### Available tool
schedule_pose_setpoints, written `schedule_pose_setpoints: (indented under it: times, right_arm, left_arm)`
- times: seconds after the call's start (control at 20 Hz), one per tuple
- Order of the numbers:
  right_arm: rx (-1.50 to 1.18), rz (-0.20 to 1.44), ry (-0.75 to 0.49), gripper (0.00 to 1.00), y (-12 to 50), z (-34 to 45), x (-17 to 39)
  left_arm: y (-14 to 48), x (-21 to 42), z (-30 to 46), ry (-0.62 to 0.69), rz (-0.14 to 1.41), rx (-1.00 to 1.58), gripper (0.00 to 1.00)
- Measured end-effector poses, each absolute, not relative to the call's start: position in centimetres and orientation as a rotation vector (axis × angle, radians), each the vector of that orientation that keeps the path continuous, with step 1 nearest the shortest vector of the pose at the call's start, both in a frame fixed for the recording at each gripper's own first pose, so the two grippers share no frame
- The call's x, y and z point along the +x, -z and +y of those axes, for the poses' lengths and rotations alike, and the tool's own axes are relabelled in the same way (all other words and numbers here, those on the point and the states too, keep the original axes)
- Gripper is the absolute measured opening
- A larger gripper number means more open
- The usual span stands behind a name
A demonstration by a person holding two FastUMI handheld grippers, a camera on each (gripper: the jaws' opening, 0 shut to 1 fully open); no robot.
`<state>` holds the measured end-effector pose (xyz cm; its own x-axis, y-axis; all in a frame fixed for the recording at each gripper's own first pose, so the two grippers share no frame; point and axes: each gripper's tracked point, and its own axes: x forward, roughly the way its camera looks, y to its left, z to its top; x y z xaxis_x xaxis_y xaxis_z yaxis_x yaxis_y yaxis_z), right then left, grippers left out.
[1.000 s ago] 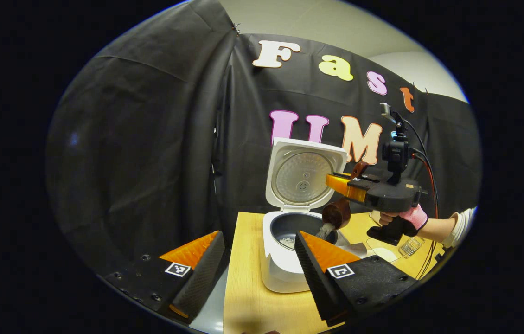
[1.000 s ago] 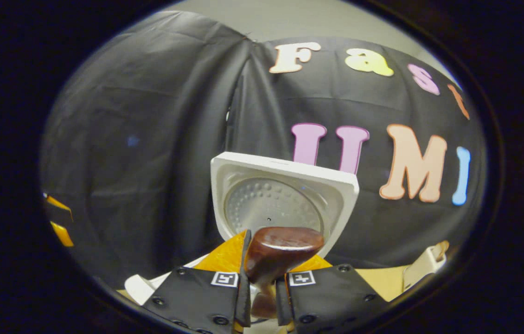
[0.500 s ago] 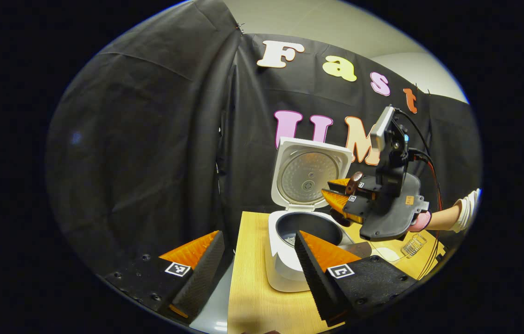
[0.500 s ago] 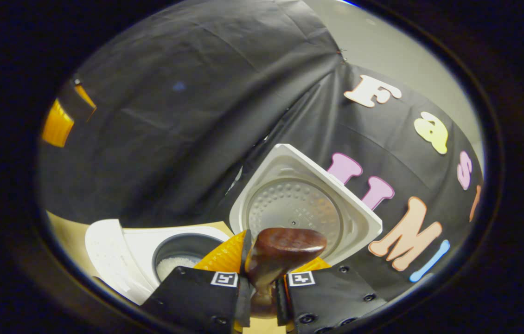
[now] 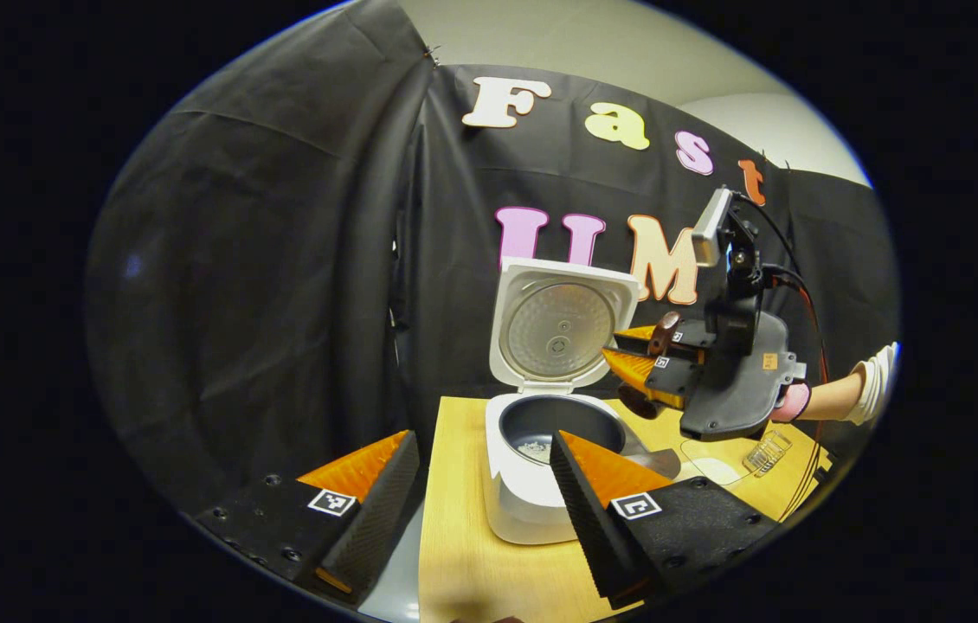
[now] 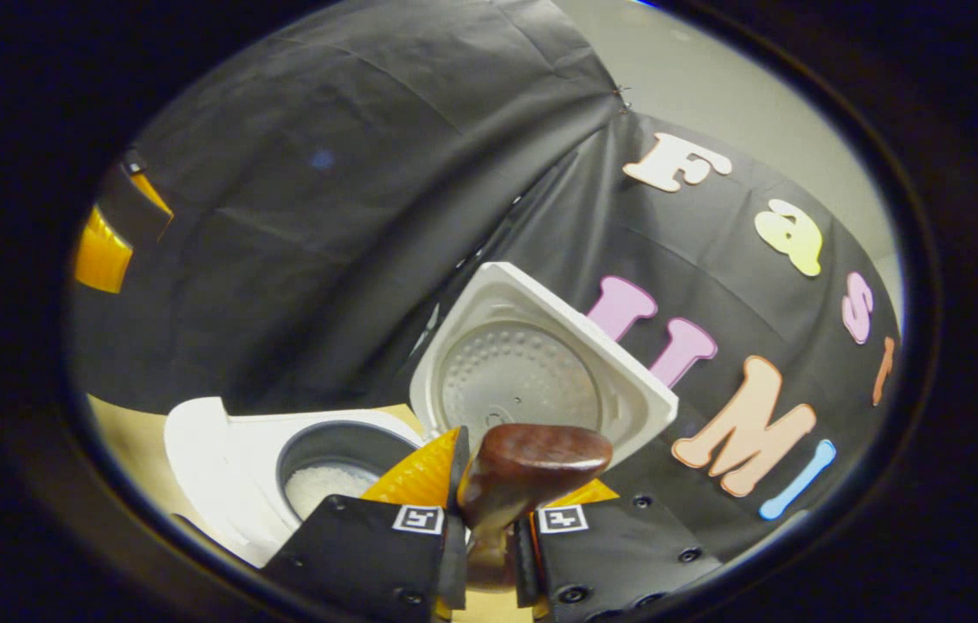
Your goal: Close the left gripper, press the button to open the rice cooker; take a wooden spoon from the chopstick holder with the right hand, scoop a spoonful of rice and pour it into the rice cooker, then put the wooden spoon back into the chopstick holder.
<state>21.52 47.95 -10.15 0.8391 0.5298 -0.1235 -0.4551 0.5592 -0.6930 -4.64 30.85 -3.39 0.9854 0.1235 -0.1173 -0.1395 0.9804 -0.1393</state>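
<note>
Wooden spoon [image 6: 532,463] clamped in your right gripper [image 6: 489,532], beside the open rice cooker [image 5: 532,484].
Left gripper [image 5: 480,493] open; chopstick holder unseen, so direction unknown.

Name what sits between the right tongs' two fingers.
In the right gripper view, the wooden spoon sits clamped between the right tongs, near the open rice cooker.

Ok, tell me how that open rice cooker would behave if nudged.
The rice cooker probably slides rather than rolls, given its broad flat base. Its raised lid stands tall, so a push there might tip it backward or swing it shut.
</note>
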Motion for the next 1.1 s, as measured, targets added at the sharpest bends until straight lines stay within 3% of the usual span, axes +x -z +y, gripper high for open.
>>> schedule_pose_setpoints:
  times: [0.35, 0.75, 1.1]
  right_arm:
    - [-0.680, -0.060, -0.455, 0.24, 5.6, 38.1, 21.6]
    - [-0.561, -0.004, -0.239, 0.24, 0.4, 20.8, 21.1]
    - [-0.475, 0.063, -0.137, 0.24, 0.0, 7.4, 20.2]
  left_arm:
    - [2.3, -2.5, 25.7, -0.068, 0.098, -0.139, 0.90]
    - [1.8, -0.3, 18.9, -0.018, 0.100, -0.127, 0.91]
    - [1.9, 1.1, 14.1, -0.040, 0.105, -0.120, 0.91]
